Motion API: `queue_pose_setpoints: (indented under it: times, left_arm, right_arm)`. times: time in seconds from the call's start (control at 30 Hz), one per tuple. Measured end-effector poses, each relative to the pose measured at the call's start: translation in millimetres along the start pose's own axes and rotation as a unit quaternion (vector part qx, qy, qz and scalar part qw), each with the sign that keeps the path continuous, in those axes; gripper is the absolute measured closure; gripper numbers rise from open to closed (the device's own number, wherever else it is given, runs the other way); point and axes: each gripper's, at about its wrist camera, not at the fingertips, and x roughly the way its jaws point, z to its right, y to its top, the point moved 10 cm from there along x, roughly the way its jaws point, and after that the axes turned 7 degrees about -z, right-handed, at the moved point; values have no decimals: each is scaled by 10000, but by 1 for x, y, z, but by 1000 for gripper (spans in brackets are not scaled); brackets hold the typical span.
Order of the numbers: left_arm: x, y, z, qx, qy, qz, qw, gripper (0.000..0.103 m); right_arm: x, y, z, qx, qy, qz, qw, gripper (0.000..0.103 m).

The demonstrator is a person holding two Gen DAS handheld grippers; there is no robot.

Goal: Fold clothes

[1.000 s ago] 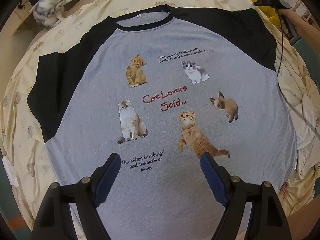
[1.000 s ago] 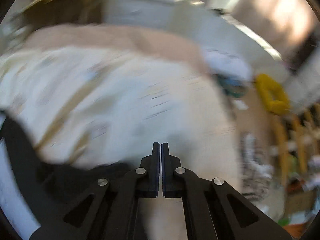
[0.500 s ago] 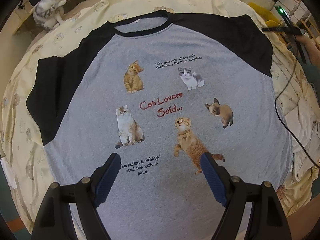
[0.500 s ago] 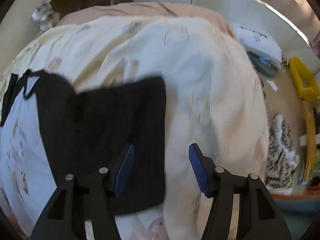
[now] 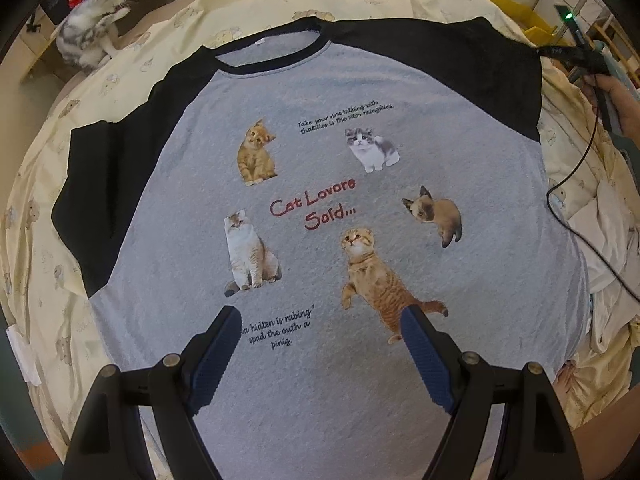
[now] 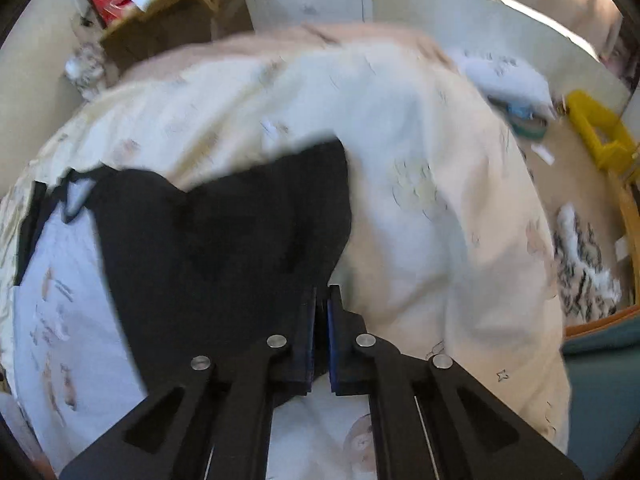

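Note:
A grey T-shirt (image 5: 320, 208) with black sleeves and cat prints lies flat, face up, on the bed. My left gripper (image 5: 320, 320) hovers open over its lower part, with nothing between the fingers. In the right wrist view the shirt's black right sleeve (image 6: 224, 240) spreads over the quilt. My right gripper (image 6: 322, 300) is shut on the sleeve's outer edge, with black cloth pinched between the blue pads. In the left wrist view the right gripper (image 5: 572, 50) appears at the sleeve's far corner, held by a hand (image 5: 616, 100).
A cream quilt (image 5: 48, 200) covers the bed. A tabby cat (image 5: 90, 30) sits at the bed's far left edge. A black cable (image 5: 580, 168) trails over rumpled white bedding (image 5: 600, 248). On the floor beyond the bed are a yellow bin (image 6: 600, 136) and a white dresser (image 6: 316, 4).
My right gripper, open over the black sleeve half a second ago, has shut on the sleeve's edge. The left gripper stays open and has barely shifted over the shirt.

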Motion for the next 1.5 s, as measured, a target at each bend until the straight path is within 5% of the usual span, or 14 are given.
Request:
queue_pose_setpoints:
  times: [0.13,0.27,0.4,0.53,0.6,0.63,0.7,0.77,0.87,0.97,1.07,1.2,1.3,1.5]
  left_arm:
    - [3,-1,4,46,-49,-32,10000,21]
    - [5,-3,6,81,-66,-56,9999,21]
    - [0,-2,5,88,-65,16,9999,21]
    - [0,-5,1,63,-64,12,10000,21]
    - [2,-7,-1,57,-67,-17,10000,21]
    - [4,-8,-1,57,-65,-32,10000,21]
    - [6,-8,-2,52,-79,-46,9999,21]
    - [7,-8,-2,39,-100,-50,9999,21]
    - [8,-5,-2,-41,-215,-16,9998,21]
    - [14,4,3,-120,-346,-16,9993,21]
    - [23,32,19,15,-449,132,9989,21]
    - [39,95,64,836,-328,575,9943,21]
    - [60,138,114,1458,-772,586,9846,21]
    - [87,201,169,1825,-909,724,9763,21]
  right_arm:
    - [-49,9,-87,-969,288,428,9940,100]
    - [-49,-33,-213,-2211,998,156,9700,100]
    - [13,-110,-287,-2860,1447,-713,9446,99]
    - [59,-150,-292,-3172,896,-1118,9375,96]
    - [51,-152,-298,-3228,841,-963,9378,85]
    - [42,-151,-303,-3253,906,-840,9375,72]
    - [15,-146,-310,-3187,1115,-576,9395,63]
    - [-15,-140,-315,-2936,1663,-380,9406,35]
    - [-48,-128,-312,-2356,2555,-122,9376,28]
    - [-65,-125,-285,-1975,2815,-59,9390,27]
    - [-72,-122,-252,-1633,2362,271,9575,27]
    - [-38,-135,-175,-1073,764,362,9906,28]
    - [-30,-139,-170,-1078,849,342,9899,33]
    - [-13,-148,-159,-1087,1020,301,9884,39]
